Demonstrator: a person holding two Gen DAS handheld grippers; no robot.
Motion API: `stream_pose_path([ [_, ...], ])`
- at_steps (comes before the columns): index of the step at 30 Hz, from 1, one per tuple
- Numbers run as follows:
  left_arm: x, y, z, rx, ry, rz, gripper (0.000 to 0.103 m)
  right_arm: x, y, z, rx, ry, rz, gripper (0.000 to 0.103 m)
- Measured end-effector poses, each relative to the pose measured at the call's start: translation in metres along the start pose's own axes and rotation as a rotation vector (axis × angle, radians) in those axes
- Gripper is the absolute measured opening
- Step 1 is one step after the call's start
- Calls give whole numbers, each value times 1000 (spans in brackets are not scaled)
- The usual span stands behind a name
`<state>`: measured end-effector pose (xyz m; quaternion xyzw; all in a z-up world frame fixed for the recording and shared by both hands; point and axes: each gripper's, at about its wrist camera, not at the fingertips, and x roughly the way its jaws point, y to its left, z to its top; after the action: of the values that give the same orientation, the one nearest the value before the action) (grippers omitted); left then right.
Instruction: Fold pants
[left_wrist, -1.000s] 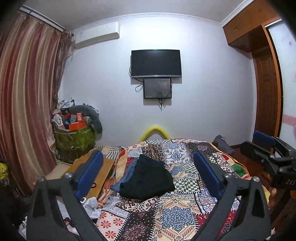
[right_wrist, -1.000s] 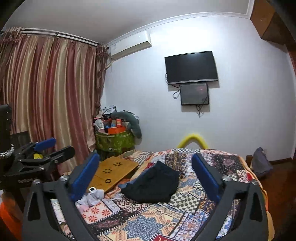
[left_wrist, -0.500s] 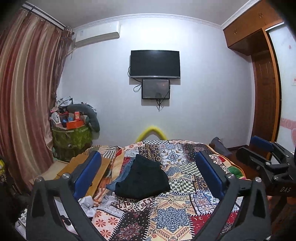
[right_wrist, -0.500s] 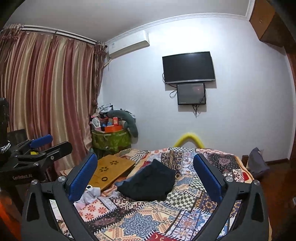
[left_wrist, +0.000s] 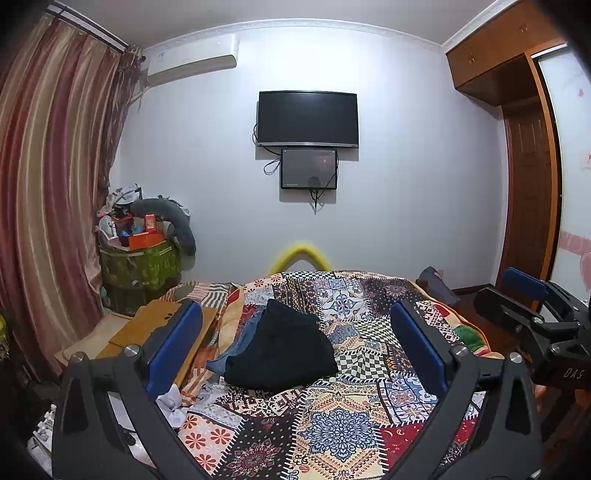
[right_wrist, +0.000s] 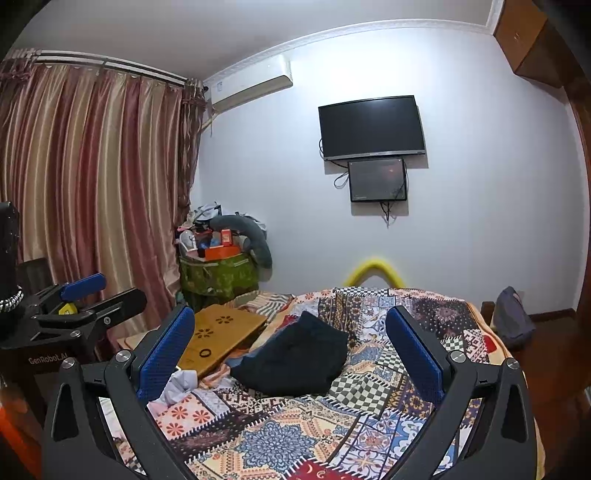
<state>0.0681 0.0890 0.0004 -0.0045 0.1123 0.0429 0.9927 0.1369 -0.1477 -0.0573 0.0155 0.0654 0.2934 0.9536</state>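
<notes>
Left gripper (left_wrist: 295, 328): held above the near end of the bed, its blue-padded fingers (left_wrist: 173, 341) spread wide apart with nothing between them; also seen at the left edge of the right wrist view, raised clear of the bed.
Right gripper (right_wrist: 290, 341): likewise held over the near end of the bed, fingers (right_wrist: 413, 350) wide apart and empty; it shows at the right edge of the left wrist view.
Pants (left_wrist: 282, 352): a dark, nearly black garment lying in a compact, folded-looking heap on the quilt, well ahead of both grippers and touched by neither.
Blue garment (left_wrist: 236, 345): a strip of blue cloth peeks out from under the left side of the pants.
Quilt (left_wrist: 354, 413): patchwork cover in many colours and patterns, spread over the whole bed.
White cloth (right_wrist: 181, 384): crumpled at the left edge of the bed, near the right gripper's left finger.
Wooden lap tray (right_wrist: 218, 341): lies flat at the left side of the bed, just beside the pants.
Wall (left_wrist: 406, 184): a dark television (left_wrist: 307, 119) hangs on it with a smaller screen (left_wrist: 308, 168) directly below.
Corner: a green bin (right_wrist: 218, 275) heaped with clutter stands beside striped curtains (right_wrist: 92, 192).
</notes>
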Motion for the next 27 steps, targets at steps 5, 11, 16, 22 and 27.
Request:
stream_pose_path([
  [5, 2, 3, 0, -7, 6, -11, 103, -2, 1, 3, 5, 1, -5, 103],
  [11, 3, 5, 1, -10, 10, -18, 103, -3, -2, 3, 15, 1, -7, 103],
  [16, 3, 4, 1, -9, 10, -18, 103, -4, -3, 4, 17, 1, -6, 103],
  [22, 3, 5, 1, -12, 13, -25, 103, -5, -3, 4, 19, 2, -7, 103],
  [27, 3, 3, 1, -9, 12, -31, 103, -6, -3, 4, 24, -1, -7, 103],
])
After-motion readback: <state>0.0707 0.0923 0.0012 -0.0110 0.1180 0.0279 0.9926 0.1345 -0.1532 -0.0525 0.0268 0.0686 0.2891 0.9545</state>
